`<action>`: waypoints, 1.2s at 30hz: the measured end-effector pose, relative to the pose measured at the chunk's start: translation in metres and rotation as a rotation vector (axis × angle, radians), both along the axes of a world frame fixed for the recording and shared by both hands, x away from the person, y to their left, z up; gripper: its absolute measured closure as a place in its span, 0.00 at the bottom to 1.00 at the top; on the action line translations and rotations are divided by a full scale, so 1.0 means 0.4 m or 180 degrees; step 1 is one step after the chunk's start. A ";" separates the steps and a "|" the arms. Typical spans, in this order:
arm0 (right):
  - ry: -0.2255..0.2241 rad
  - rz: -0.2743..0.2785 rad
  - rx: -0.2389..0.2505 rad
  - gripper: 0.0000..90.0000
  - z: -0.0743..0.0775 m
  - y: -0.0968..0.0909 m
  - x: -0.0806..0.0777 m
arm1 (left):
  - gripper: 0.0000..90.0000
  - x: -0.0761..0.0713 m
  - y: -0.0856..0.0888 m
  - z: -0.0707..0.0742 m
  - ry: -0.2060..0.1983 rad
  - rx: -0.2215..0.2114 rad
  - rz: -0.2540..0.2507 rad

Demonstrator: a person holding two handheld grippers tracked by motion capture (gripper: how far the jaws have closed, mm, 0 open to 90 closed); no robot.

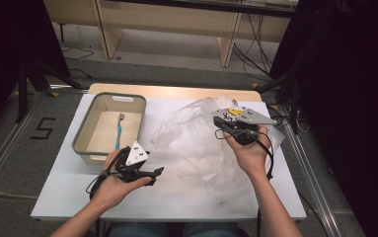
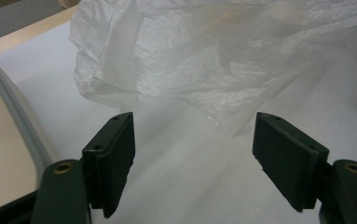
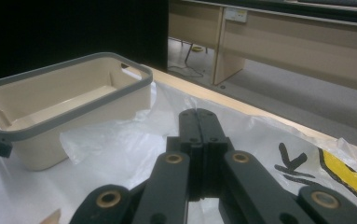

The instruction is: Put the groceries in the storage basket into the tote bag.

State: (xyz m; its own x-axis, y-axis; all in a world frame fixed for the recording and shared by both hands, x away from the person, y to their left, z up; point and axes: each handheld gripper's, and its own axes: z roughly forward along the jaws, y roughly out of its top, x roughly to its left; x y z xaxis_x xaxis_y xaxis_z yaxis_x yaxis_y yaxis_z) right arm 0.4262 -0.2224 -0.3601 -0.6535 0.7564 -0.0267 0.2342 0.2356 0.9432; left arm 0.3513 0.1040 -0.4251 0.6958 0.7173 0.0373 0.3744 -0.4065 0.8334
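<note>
Plastic, high view: crinkled clear bag (image 1: 196,143) sprawls over the middle and right of the white table (image 1: 68,182).
Right gripper, high view: right gripper (image 1: 219,120) is up at the bag's far right edge, hand under it; whether it pinches the film can't be told from here.
Left gripper, high view: left gripper (image 1: 158,173) sits low at the near left, jaws pointing at the bag, just short of it.
Bin, high view: beige bin (image 1: 80,131) with a grey rim at far left, a blue toothbrush (image 1: 119,129) lying inside.
Left gripper view: jaws stand wide apart with bare table between them; the bag (image 2: 223,56) bulges just ahead, its lowest fold dipping toward the gap, untouched. Bin rim (image 2: 13,105) at the left edge.
Right gripper view: jaws pressed tight together, pads meeting; the bag (image 3: 120,144) spreads beneath and around them, but film between the pads can't be made out. Yellow-and-black print (image 3: 344,175) on the bag at right; bin (image 3: 73,109) beyond at left.
</note>
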 end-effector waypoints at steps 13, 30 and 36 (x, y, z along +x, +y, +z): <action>0.0007 -0.0005 0.0005 1.00 0.000 -0.002 -0.001 | 0.32 0.017 0.075 0.069 -0.0056 -0.0111 0.0267; 0.0013 -0.0007 -0.0004 1.00 -0.003 -0.002 0.001 | 0.32 0.101 0.157 0.084 0.0096 -0.0090 0.0746; 0.0016 -0.0011 -0.0005 1.00 -0.002 -0.004 0.001 | 0.32 0.146 0.174 0.090 0.0192 -0.0032 0.0860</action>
State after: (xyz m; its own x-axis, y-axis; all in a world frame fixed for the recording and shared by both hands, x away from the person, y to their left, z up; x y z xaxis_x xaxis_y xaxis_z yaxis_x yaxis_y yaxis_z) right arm 0.4264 -0.2241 -0.3608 -0.6511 0.7586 -0.0246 0.2398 0.2363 0.9416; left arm 0.4096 0.1735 -0.3892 0.4800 0.8773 -0.0064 0.5172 -0.2771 0.8098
